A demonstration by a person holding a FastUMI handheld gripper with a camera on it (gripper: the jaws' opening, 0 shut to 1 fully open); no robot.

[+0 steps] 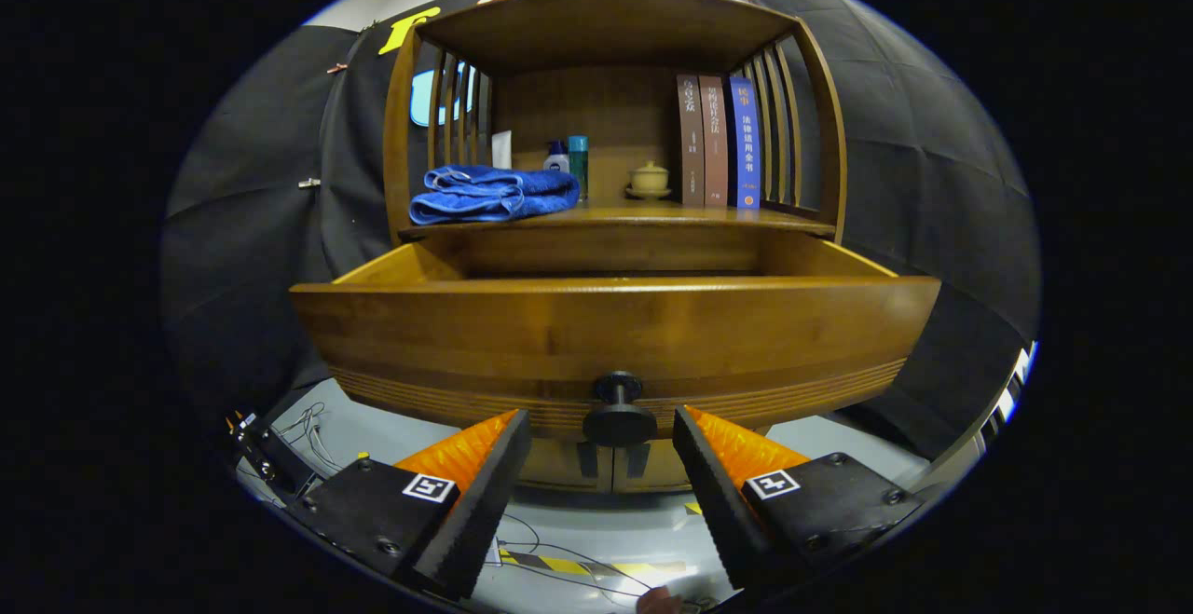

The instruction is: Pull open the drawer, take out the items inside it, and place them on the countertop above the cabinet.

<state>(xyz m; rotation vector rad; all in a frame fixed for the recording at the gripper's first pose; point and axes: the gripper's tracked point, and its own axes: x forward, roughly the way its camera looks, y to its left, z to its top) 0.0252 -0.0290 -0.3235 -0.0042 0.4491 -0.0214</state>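
The wooden drawer [615,325] stands pulled out of the cabinet, its front panel facing me. Its dark round knob [619,409] sits between my fingertips, with a gap on each side. My gripper [601,428] is open, and neither finger touches the knob. The drawer's inside is hidden behind its front panel. Above it lies the countertop [652,217], where a folded blue towel [494,193] rests on the left.
On the countertop stand a white tube [501,149], two small bottles [569,159], a lidded cup [649,178] and three upright books [716,141], under a slatted wooden hutch. Lower cabinet doors [610,465] sit below the drawer. Cables [559,563] and striped tape lie on the floor.
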